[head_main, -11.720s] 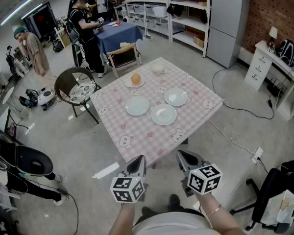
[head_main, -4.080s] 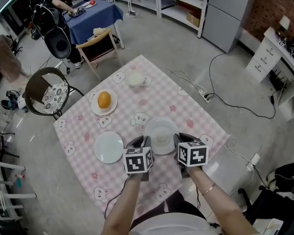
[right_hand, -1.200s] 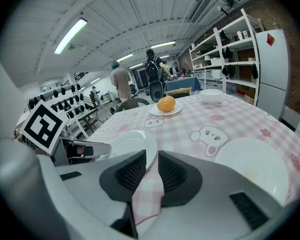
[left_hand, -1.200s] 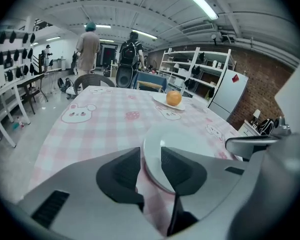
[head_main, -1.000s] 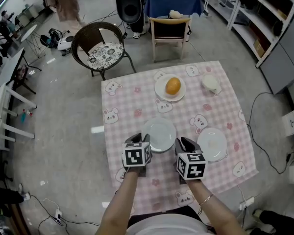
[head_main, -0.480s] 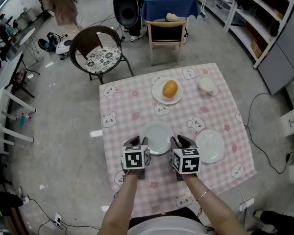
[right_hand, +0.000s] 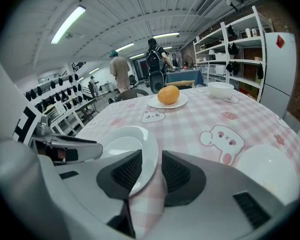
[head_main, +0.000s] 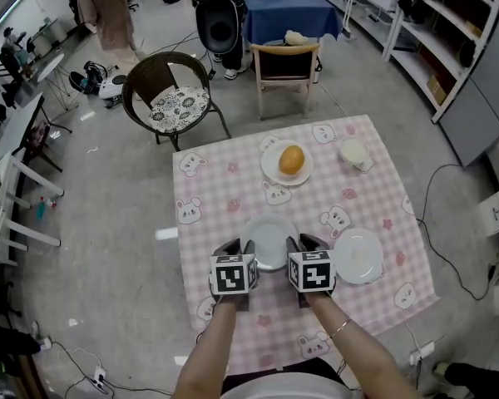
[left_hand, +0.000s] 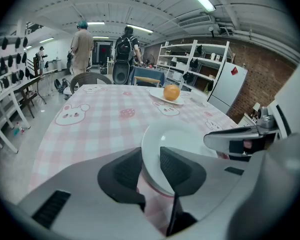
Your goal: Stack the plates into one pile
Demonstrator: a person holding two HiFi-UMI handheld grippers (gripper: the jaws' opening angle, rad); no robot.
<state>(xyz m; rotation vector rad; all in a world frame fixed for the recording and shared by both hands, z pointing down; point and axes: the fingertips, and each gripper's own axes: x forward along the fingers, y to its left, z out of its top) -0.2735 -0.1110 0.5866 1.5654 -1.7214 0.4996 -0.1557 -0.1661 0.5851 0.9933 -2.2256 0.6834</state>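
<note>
left gripper (head_main: 238, 248) apart | right gripper (head_main: 302, 243) opening | both astride plate (head_main: 269, 235) | orange (head_main: 292, 159) on far plate (head_main: 270, 169)

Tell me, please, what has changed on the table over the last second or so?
The right gripper has moved in to the centre plate's right rim; its jaws are opening, with the rim between them. The left gripper stayed at the left rim, jaws apart around it. The other empty plate, the plate with the orange and the small bowl lie as before.
</note>
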